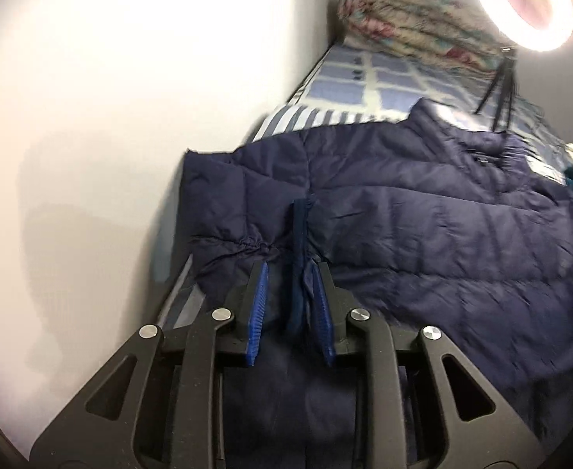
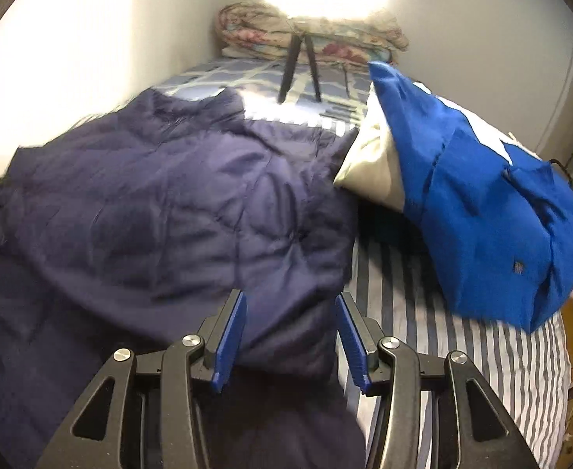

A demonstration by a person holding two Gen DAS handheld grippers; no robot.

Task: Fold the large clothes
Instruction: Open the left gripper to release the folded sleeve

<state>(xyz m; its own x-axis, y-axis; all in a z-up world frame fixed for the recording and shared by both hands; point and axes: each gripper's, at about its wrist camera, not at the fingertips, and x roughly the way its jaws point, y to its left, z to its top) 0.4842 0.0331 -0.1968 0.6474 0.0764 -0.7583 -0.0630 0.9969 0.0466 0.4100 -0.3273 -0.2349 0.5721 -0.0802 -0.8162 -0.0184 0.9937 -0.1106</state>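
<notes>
Left gripper [image 1: 292, 269] straddles quilted navy jacket [image 1: 423, 211] hem, unclamped.

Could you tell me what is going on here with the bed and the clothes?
A person is folding a navy puffer jacket spread on a striped bed, holding a claw in each hand. The left claw is at the jacket's hem with a dark strip of fabric between its pads, though a gap shows on one side. The right claw is open over another edge of the jacket. A blue garment lies beside it, untouched.
</notes>
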